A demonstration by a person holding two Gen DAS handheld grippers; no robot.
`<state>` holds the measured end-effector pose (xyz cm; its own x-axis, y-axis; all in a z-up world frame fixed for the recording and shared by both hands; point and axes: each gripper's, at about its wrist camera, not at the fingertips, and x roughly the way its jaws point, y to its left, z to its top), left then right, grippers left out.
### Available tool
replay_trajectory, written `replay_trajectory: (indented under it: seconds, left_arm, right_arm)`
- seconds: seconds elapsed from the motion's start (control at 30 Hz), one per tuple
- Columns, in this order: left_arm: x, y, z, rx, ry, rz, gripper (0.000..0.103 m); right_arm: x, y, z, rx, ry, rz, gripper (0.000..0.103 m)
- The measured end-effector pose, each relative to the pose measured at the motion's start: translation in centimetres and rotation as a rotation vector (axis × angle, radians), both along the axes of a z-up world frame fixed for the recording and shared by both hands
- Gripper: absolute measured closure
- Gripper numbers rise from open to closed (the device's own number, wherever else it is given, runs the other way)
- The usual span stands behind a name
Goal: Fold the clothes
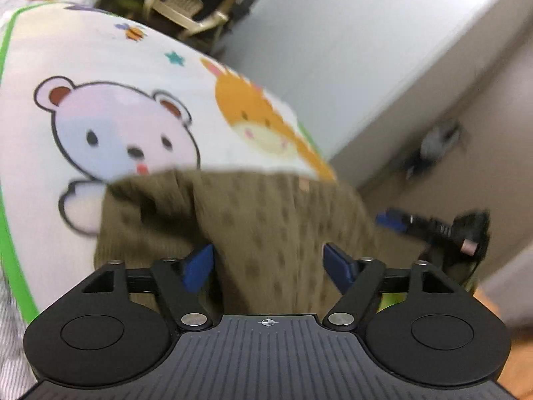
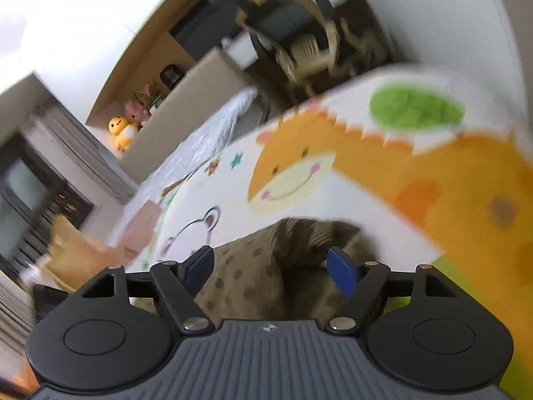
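An olive-brown dotted garment point(image 1: 266, 220) lies bunched on a white cartoon play mat point(image 1: 110, 66) with a bear and a giraffe. My left gripper point(image 1: 268, 263) is open, its blue pads wide apart just over the garment's near edge. The other gripper point(image 1: 433, 225) shows at the right of the garment in the left wrist view. In the right wrist view the same garment point(image 2: 266, 266) lies below my right gripper point(image 2: 269, 268), which is open with its blue pads apart over the folds. The mat point(image 2: 233, 206) spreads beyond it. Neither gripper holds cloth.
A wooden chair point(image 1: 186, 3) stands past the mat's far edge. A white wall point(image 1: 333, 50) and a beige floor point(image 1: 466, 166) lie to the right. Plush toys point(image 2: 125, 130) sit on a shelf at left, with white bedding point(image 2: 213, 133) nearby.
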<state>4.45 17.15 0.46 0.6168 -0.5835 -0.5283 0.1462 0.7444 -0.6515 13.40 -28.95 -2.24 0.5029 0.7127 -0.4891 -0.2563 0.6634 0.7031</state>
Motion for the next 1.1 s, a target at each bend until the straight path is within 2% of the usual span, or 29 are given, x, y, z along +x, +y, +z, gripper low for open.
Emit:
replay_trajectory:
  seconds: [0.07, 0.1, 0.17, 0.23, 0.3, 0.37, 0.47, 0.5, 0.57, 0.6, 0.73, 0.83, 0.9, 0.93, 1.07, 1.1]
  left_arm:
    - [1.7, 0.6, -1.0, -0.030, 0.063, 0.023, 0.020]
    - [2.5, 0.5, -1.4, -0.036, 0.085, 0.015, 0.020]
    - [4.4, 0.3, -2.2, -0.049, 0.111, -0.012, 0.021]
    - [6.5, 0.2, -2.1, -0.056, 0.093, -0.031, 0.021]
    - [9.3, 0.5, -1.4, -0.052, 0.059, -0.027, 0.021]
    - [12.2, 1.2, -0.6, -0.015, 0.013, 0.017, 0.021]
    - [16.1, 2.5, 0.5, 0.071, -0.055, 0.112, 0.021]
    - [16.7, 3.0, 0.6, 0.096, -0.056, 0.141, 0.021]
    - [17.7, 4.0, 0.8, 0.144, -0.053, 0.195, 0.020]
    - [17.4, 4.4, 0.9, 0.155, -0.057, 0.206, 0.019]
    - [14.9, 4.8, 1.9, 0.171, -0.129, 0.198, 0.016]
    - [14.3, 2.8, 2.9, 0.106, -0.222, 0.119, 0.010]
    - [15.6, 1.6, 1.7, 0.106, -0.190, 0.103, 0.009]
    - [16.3, 1.1, 1.0, 0.108, -0.171, 0.097, 0.009]
    - [19.0, -1.3, -1.7, 0.115, -0.097, 0.069, 0.010]
    - [19.7, -1.9, -2.4, 0.117, -0.078, 0.062, 0.013]
  right_arm:
    - [2.1, 2.0, -1.4, 0.020, 0.080, 0.075, 0.028]
    - [3.1, 3.1, -1.7, 0.018, 0.086, 0.111, 0.028]
    - [5.2, 5.2, -1.7, 0.007, 0.074, 0.152, 0.026]
    - [7.7, 6.8, -1.1, 0.004, 0.039, 0.146, 0.026]
    - [9.8, 7.9, -0.4, -0.038, -0.034, 0.091, 0.026]
    - [11.7, 9.0, 0.4, -0.089, -0.112, 0.031, 0.026]
    - [12.6, 10.4, 1.5, -0.336, -0.250, -0.087, 0.026]
    - [12.1, 10.6, 1.8, -0.419, -0.297, -0.106, 0.026]
    - [10.6, 10.4, 2.3, -0.521, -0.384, -0.116, 0.026]
    - [9.8, 10.3, 2.4, -0.551, -0.416, -0.116, 0.025]
    - [7.5, 11.2, 3.1, -0.528, -0.478, -0.082, 0.019]
    - [7.2, 12.9, 3.6, -0.439, -0.476, 0.006, 0.019]
    - [7.6, 13.9, 3.3, -0.377, -0.444, 0.068, 0.019]
    - [7.8, 14.4, 2.7, -0.380, -0.419, 0.097, 0.019]
    - [8.3, 15.5, 0.0, -0.457, -0.321, 0.184, 0.019]
    - [8.1, 15.3, -0.5, -0.474, -0.318, 0.194, 0.019]
